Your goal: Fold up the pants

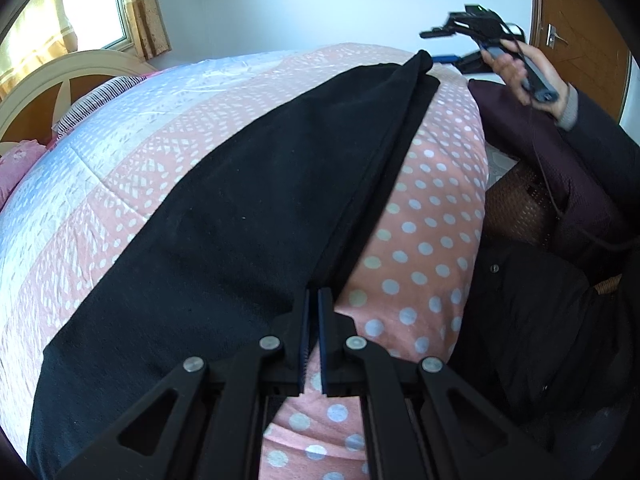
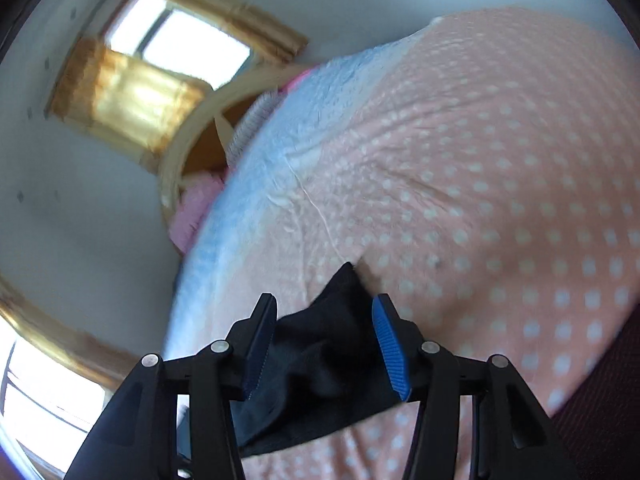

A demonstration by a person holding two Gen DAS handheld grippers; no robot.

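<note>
Pants (image 1: 248, 200): black, laid flat on the bed, long axis running from the near edge by the left gripper away to a narrow far end near the person's hand; one layer lies doubled over another, the lower edge showing as a strip along the right side.
Fabric: soft, matte, slightly fuzzy knit; bunched into folds at the far end.
Quilt (image 1: 424, 216): padded cotton, pink with white dots, a pale blue band beyond.
Left gripper (image 1: 314, 300): black plastic arms, ribbed blue pads, jaws together, tips at the pants' near edge; whether they pinch cloth I cannot tell.
Right gripper (image 2: 324, 316): jaws apart, the crumpled pants end lying loose between the pads.
Headboard (image 1: 48, 84): curved cream wood.
</note>
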